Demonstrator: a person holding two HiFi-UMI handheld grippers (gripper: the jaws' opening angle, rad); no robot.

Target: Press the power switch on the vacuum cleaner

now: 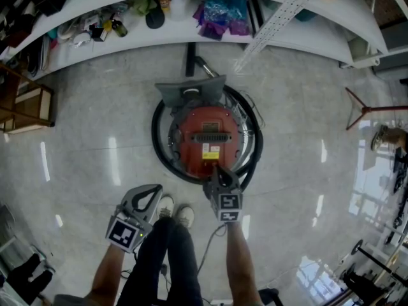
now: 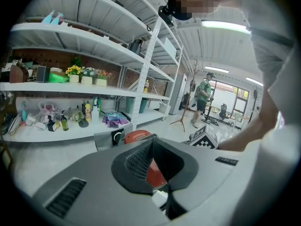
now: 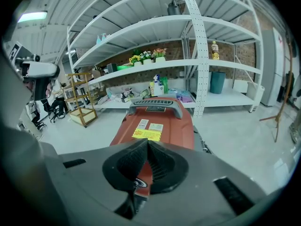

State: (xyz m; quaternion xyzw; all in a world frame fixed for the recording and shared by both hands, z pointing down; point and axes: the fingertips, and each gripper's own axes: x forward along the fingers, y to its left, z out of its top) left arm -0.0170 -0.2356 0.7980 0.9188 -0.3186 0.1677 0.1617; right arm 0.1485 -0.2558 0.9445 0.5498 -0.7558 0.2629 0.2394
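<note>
Floor station, no bench in use. The vacuum cleaner (image 1: 207, 129) sits on the floor (image 1: 95, 139) in front of the person's shoes (image 1: 176, 210), a red body with a black hose (image 1: 158, 146) looped round it. Its long axis runs away from the person toward the low shelf (image 1: 191, 34). A grey handle (image 3: 155, 105) is at the far end and a yellow label (image 3: 146, 134) sits mid-deck.

Right gripper (image 1: 218, 174): clenched, pads meeting at the tip, nothing between them. It is right over the near end of the red body; from the head view, touching or just above, cannot tell which. Its own view looks straight along the deck, with a small round dark part (image 3: 137, 183) just under the jaws. This may be the switch, not certain.

Left gripper (image 1: 155, 191): also clenched and empty, held off to the left near the shoes and apart from the machine. The red body (image 2: 137, 135) lies ahead of it and a little to the right.

Judgement: the right gripper is plainly nearer. The press should go downward and slightly forward onto the near end of the deck, with the closed tip as the pushing point.
</note>
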